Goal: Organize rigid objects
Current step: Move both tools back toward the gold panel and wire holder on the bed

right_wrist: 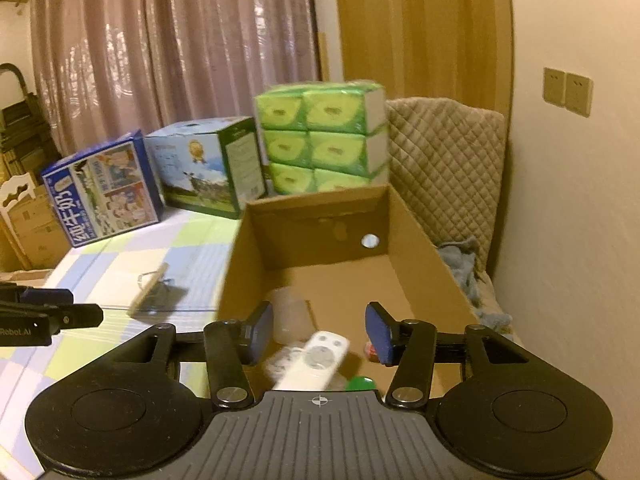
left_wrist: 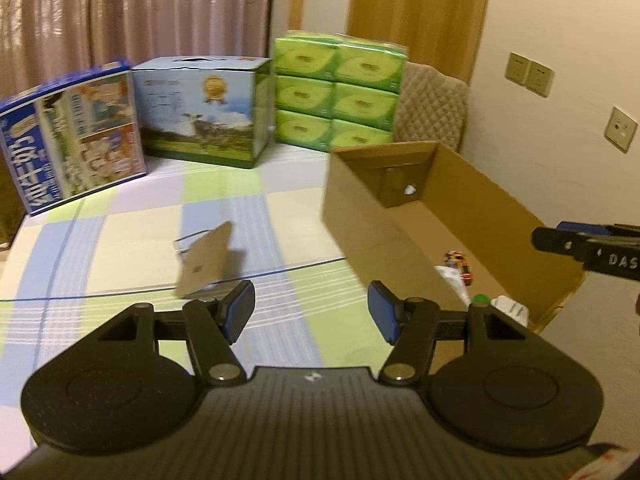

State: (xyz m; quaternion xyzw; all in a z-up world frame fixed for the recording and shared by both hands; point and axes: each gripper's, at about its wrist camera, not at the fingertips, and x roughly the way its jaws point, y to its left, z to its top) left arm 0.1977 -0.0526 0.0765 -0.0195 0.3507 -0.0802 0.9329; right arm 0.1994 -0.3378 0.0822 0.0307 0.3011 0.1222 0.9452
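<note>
Hovering over the checked bedspread (left_wrist: 132,236), the left gripper (left_wrist: 311,312) has its jaws spread and empty; a flat cardboard clip-board piece (left_wrist: 206,258) lies just beyond its left finger, with the corrugated cardboard box (left_wrist: 360,208) to the right.

From the right wrist, the right gripper (right_wrist: 319,330) gapes over the cardboard box (right_wrist: 424,240); a smooth white remote (right_wrist: 316,360) lies between and below its blue pads, inside the box.

Warm, dim yellowish light here. Pinkish curtains (right_wrist: 172,52) hang across the back, a wooden door (right_wrist: 420,28) beside them. Cream wall (right_wrist: 580,200) on the right carries beige switch plates (right_wrist: 567,91). A quilted beige headboard (right_wrist: 448,160) stands against it, above a checked pastel bedsheet (left_wrist: 132,248).
</note>
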